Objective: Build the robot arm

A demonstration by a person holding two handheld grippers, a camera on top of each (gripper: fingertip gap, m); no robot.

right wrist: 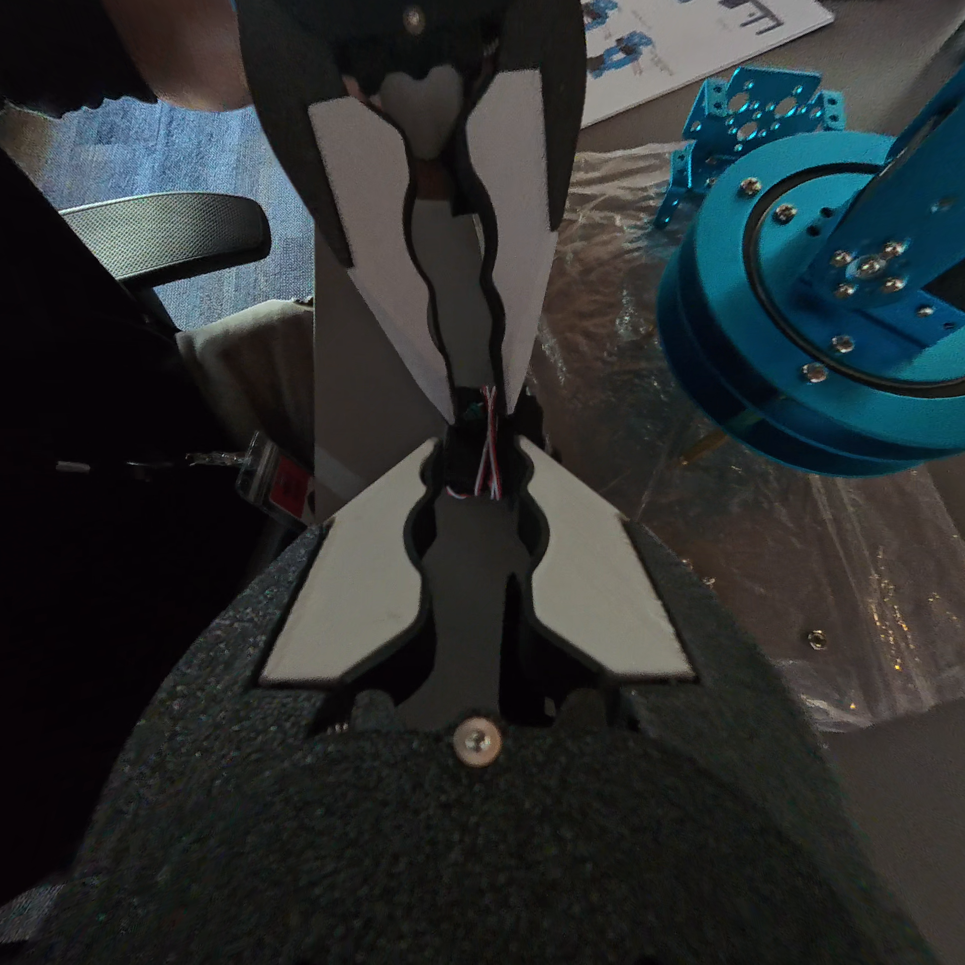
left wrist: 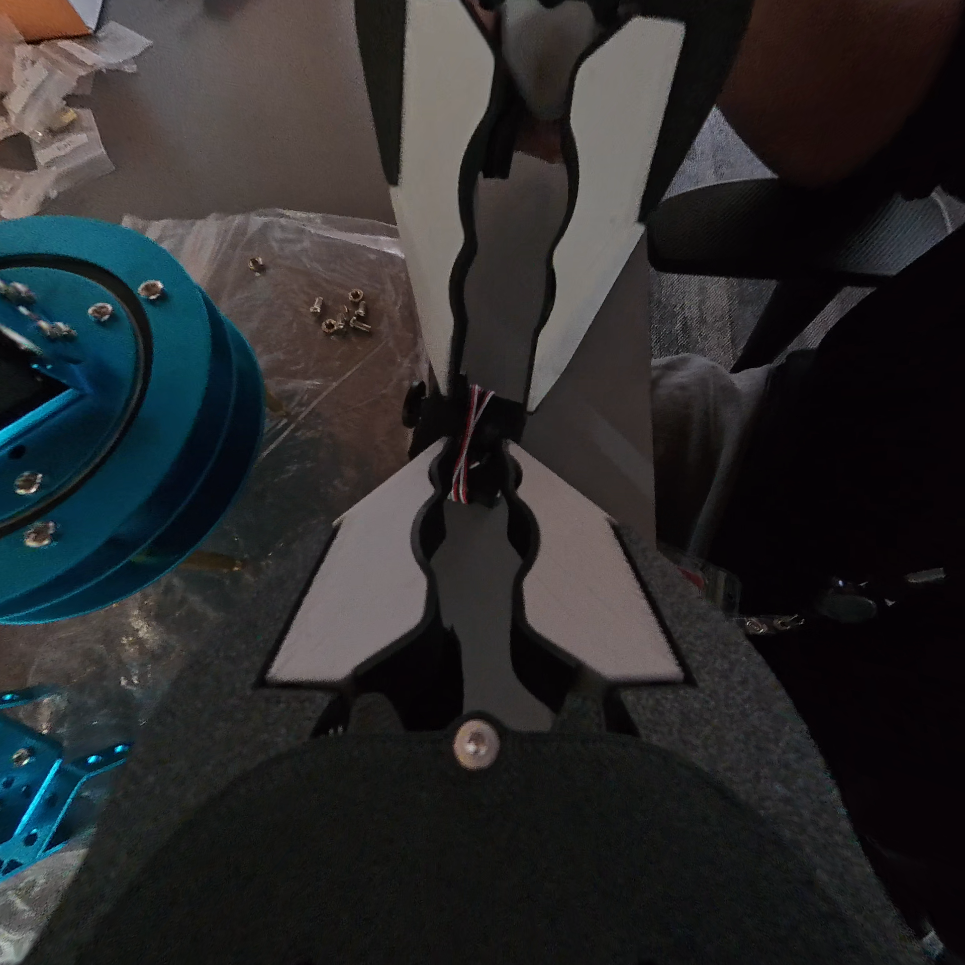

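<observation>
My left gripper (left wrist: pixel 475 455) and my right gripper (left wrist: pixel 485 403) meet tip to tip above the table edge. Between the tips sits a small black part (left wrist: pixel 488 436) wrapped with red, white and black wires (left wrist: pixel 470 444). Both pairs of white fingers close in on it from opposite sides. In the right wrist view my right gripper (right wrist: pixel 480 450) pinches the same black part (right wrist: pixel 459 444) with its wires (right wrist: pixel 488 459), and the left gripper (right wrist: pixel 480 406) comes in from the top. Most of the part is hidden by the fingertips.
A blue round metal base (left wrist: pixel 104 418) with a bracket bolted on stands on clear plastic sheet (left wrist: pixel 313 250); it also shows in the right wrist view (right wrist: pixel 814 313). Loose screws (left wrist: pixel 342 316), blue brackets (right wrist: pixel 752 120), small parts bags (left wrist: pixel 47 104), a printed sheet (right wrist: pixel 679 36). An office chair (right wrist: pixel 167 235) and a seated person (left wrist: pixel 861 470).
</observation>
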